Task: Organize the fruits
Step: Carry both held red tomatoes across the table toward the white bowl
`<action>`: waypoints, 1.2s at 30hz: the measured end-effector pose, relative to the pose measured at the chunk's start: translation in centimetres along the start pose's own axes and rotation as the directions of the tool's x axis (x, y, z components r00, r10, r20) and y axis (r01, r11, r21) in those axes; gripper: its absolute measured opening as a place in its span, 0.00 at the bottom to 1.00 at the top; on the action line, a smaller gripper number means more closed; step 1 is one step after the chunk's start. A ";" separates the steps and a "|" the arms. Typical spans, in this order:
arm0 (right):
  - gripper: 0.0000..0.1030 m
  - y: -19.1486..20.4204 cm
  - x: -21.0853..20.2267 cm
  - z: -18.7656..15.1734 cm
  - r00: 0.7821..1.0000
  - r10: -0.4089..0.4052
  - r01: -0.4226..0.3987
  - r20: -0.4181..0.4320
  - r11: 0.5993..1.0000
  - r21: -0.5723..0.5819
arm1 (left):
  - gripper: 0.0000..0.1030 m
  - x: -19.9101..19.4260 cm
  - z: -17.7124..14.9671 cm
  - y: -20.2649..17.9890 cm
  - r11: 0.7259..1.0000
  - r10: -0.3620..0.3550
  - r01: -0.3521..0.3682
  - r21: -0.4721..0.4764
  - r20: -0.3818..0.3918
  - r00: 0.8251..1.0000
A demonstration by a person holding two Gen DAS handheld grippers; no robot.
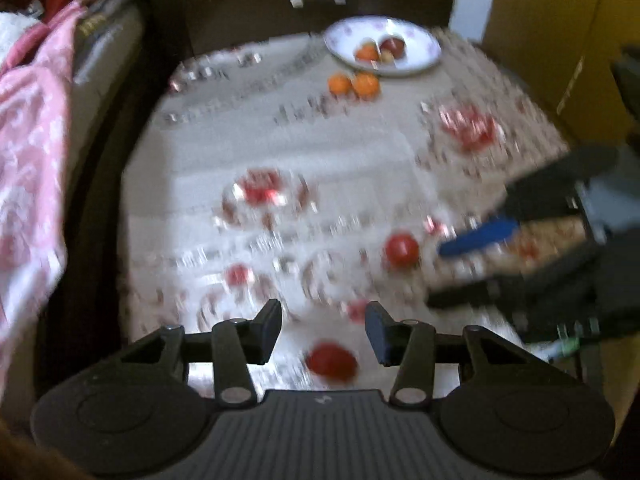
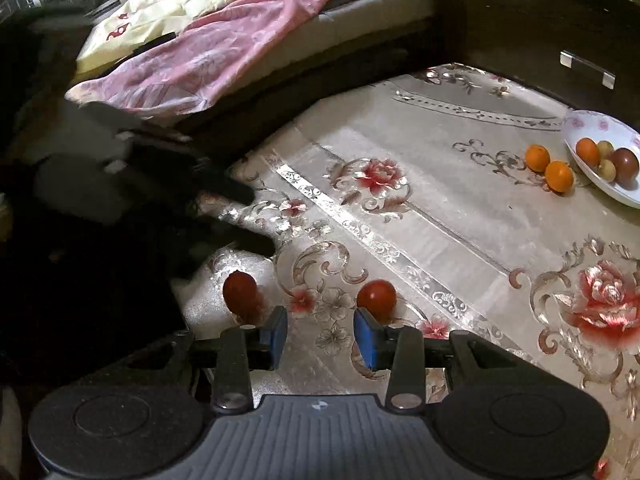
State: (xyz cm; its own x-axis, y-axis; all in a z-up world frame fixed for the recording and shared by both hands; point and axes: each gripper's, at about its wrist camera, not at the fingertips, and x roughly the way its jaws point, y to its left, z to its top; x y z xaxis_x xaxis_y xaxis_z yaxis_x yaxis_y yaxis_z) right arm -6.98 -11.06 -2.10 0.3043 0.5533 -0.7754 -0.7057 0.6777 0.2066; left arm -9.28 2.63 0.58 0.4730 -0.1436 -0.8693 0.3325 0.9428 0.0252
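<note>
Nearest the lens in the left wrist view, the left gripper (image 1: 323, 334) has its jaws spread apart with nothing between them, hanging above a flowered tablecloth (image 1: 224, 140) that shows blurred. Just past and slightly below the gap between its fingers lies a red fruit (image 1: 332, 362), and a second red fruit (image 1: 402, 249) sits farther out to the right. Beside that one, entering from the right edge, is the right gripper (image 1: 464, 268), its blue-padded finger pointing left and its jaws apart. At the far end of the cloth a white flowered plate (image 1: 420, 40) holds an orange, a dark red fruit and a small pale one; two oranges (image 1: 354, 84) lie touching each other on the cloth just in front of its rim. A pink blanket (image 1: 28, 128) hangs along the left side. In the right wrist view, the right gripper (image 2: 320, 338) is likewise spread wide and empty, with blue pads facing each other. One red fruit (image 2: 377, 297) rests just beyond its right finger, the other (image 2: 240, 290) just beyond its left finger. The left gripper (image 2: 248, 220) reaches in dark from the left, near that second fruit. Far right, the plate (image 2: 576, 122) carries its fruits, the two oranges (image 2: 548, 168) lying close by on its left.
</note>
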 end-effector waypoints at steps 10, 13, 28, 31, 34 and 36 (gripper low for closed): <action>0.34 -0.8 0.1 -0.3 1.000 -0.024 0.024 0.004 1.000 0.015 | 0.54 4.9 -0.8 -0.9 0.998 0.045 -0.038 0.045 -0.184 0.982; 0.34 -1.3 0.4 -0.1 0.999 -0.034 0.034 0.006 0.999 0.033 | 0.53 5.2 -0.8 -0.8 0.999 0.025 -0.019 0.034 -0.170 0.985; 0.36 -2.2 1.2 -0.1 0.999 -0.037 0.037 -0.008 0.997 0.068 | 0.37 5.4 -0.9 -1.0 0.999 0.013 -0.005 0.042 -0.189 0.982; 0.36 -2.2 1.2 -0.1 0.999 -0.034 0.034 -0.006 0.997 0.064 | 0.37 5.3 -0.7 -0.6 1.000 0.007 -0.005 0.013 -0.174 0.985; 0.36 -2.4 1.1 -0.1 0.999 -0.033 0.033 0.002 0.997 0.067 | 0.37 4.8 -0.4 -0.2 1.000 -0.011 0.008 -0.018 -0.154 0.988; 0.36 -2.4 1.2 -0.1 0.999 -0.034 0.034 0.001 0.997 0.069 | 0.37 4.6 -0.1 0.1 0.999 -0.022 0.017 -0.036 -0.141 0.990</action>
State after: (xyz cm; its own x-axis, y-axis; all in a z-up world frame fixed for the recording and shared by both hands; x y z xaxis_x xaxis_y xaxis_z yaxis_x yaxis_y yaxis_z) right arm -4.95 -12.09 -3.63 0.3289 0.5300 -0.7816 -0.6488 0.7282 0.2208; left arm -7.20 2.12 -3.44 0.3458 -0.1205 -0.9305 0.3109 0.9504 -0.0075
